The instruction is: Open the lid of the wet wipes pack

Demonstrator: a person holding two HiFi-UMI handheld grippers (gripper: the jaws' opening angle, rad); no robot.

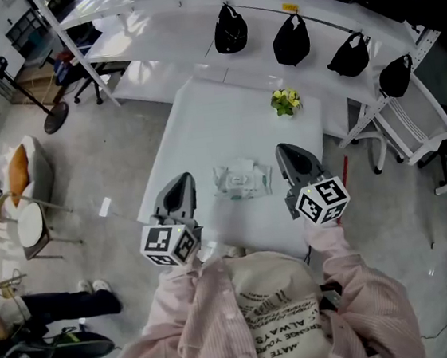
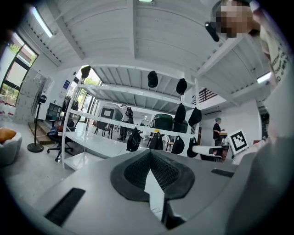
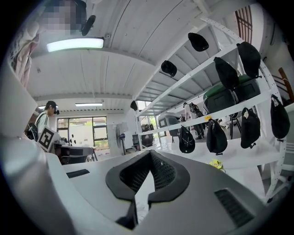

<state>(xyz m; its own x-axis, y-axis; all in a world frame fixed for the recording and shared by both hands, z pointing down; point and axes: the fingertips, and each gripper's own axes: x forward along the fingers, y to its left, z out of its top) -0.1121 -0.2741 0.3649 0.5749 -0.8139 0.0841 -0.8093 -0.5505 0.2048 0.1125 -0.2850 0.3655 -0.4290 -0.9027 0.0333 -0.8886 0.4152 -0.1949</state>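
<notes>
The wet wipes pack [image 1: 241, 180] lies flat on the white table [image 1: 202, 128], pale and crinkled, with its lid towards the middle. My left gripper [image 1: 182, 180] hovers just left of the pack, apart from it, with its jaws together and nothing in them. To the right of the pack, my right gripper [image 1: 285, 152] is held the same way, shut and empty. Both point level over the table towards the rack. In the left gripper view the left gripper [image 2: 150, 153] has its pads meeting at the tip. The right gripper [image 3: 149, 153] shows the same in its own view.
A small yellow-green bunch [image 1: 284, 101] sits at the table's far right. Behind the table runs a curved white rack [image 1: 318, 23] hung with black caps [image 1: 230, 30]. A cushioned chair [image 1: 23, 177] and round stool [image 1: 30, 227] stand on the floor at left.
</notes>
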